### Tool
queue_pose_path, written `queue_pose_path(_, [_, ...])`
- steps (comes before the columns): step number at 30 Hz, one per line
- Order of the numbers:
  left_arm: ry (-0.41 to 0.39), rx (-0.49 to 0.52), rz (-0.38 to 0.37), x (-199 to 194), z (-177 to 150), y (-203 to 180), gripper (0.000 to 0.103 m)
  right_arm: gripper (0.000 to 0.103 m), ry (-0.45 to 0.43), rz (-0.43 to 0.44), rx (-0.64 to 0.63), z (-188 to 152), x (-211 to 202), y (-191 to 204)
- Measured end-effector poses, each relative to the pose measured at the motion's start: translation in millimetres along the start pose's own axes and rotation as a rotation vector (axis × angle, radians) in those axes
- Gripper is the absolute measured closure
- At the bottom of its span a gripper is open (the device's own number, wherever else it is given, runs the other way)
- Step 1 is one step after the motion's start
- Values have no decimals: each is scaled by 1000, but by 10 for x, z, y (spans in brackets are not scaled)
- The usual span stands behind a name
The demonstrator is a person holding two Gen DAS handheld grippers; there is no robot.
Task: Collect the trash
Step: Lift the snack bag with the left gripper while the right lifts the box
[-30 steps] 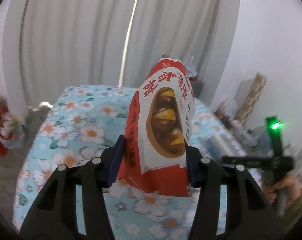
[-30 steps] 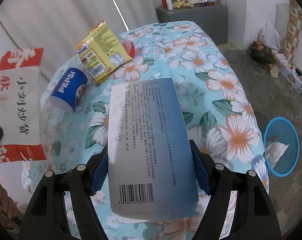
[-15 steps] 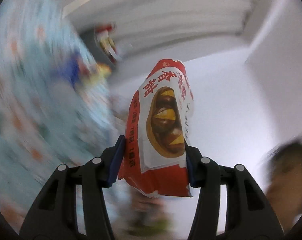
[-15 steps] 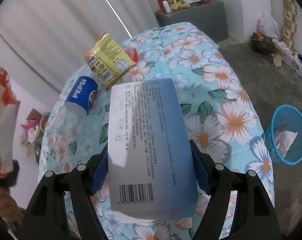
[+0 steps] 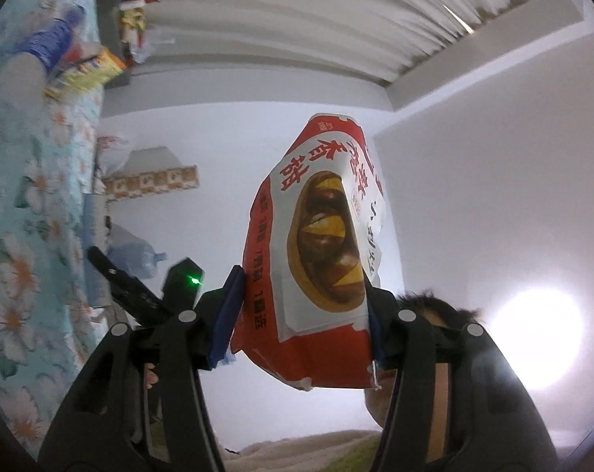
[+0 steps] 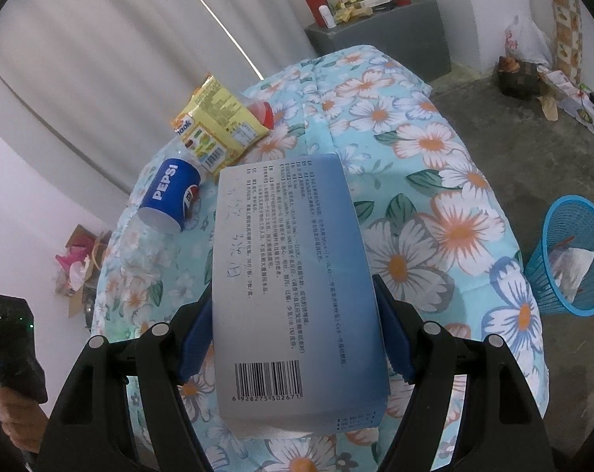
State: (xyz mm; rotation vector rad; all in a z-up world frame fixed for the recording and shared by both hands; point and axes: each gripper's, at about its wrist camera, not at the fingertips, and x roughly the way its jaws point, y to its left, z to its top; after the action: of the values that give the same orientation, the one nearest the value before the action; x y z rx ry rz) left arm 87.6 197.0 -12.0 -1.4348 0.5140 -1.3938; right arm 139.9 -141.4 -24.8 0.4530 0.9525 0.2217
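While the left gripper (image 5: 302, 314) points upward past the table edge toward wall and curtain, its view is rolled on its side, so the flowered tablecloth (image 5: 29, 204) runs down the left edge of the picture. Its jaws have just been opening a little, yet a red-and-white snack bag (image 5: 316, 251) stands between them, its lower part wedged between the blue pads (image 5: 228, 314), which press on both sides. Top of the bag juts forward, well beyond the fingertips. Behind the right finger a person's dark hair shows; a bright lamp glare sits lower right.

Right gripper (image 6: 293, 328) tilts downward over the table. Jaws stand wide and clamp a flat blue-grey box (image 6: 293, 287) by its long sides; barcode end lies nearest the camera, the far end reaches out over the cloth.

On the table beyond the box: a Pepsi paper cup (image 6: 171, 196) lying on its side, a yellow snack packet (image 6: 218, 129) just behind it, and something red (image 6: 263, 112) touching the packet, possibly a cup, hard to tell. A blue mesh bin (image 6: 572, 255) stands on the floor at right, well apart from the table, with crumpled paper inside. At lower left of the right view, a hand (image 6: 11, 413) grips a dark handle.
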Motion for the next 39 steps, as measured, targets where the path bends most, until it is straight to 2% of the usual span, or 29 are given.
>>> queue_pose_path(5, [30,15,-67,82,6,-17,51,32,-3,12,10,-5,-11,-30])
queue_pose_path(7, [29,29,-32,126,10,-18,51,32,-6,17,13,-1,-21,-37])
queue_pose_path(9, [20,40,52,160,17,1,52,32,-10,23,19,-1,-34,-53])
queue_pose_path(12, [11,93,300,215,10,17,53,32,-15,40,37,-5,-77,-111])
queue_pose_path(16, [55,219,702,452,-61,90,55,32,-24,40,72,-29,-150,-250])
queue_pose_path(19, [83,326,876,617,-139,141,56,32,-27,40,102,-72,-193,-356])
queue_pose_path(20, [93,388,959,686,-170,142,57,32,-30,41,110,-83,-206,-383])
queue_pose_path(22, [109,487,1075,802,-229,133,59,32,-42,42,131,-109,-255,-458])
queue_pose_path(23, [115,528,1116,823,-247,101,61,32,-46,43,139,-119,-271,-483])
queue_pose_path(24, [124,583,1163,879,-283,94,68,32,-50,44,149,-127,-290,-516])
queue_pose_path(26, [143,680,1233,976,-348,90,70,32,-59,45,168,-135,-338,-581])
queue_pose_path(30, [165,740,1260,1101,-349,135,73,32,-97,44,190,-149,-474,-663])
queue_pose_path(32, [172,794,1302,1216,-325,204,73,32,-117,51,202,-162,-547,-705])
queue_pose_path(39, [189,964,1364,1547,-455,178,74,32,-157,74,243,-181,-705,-871])
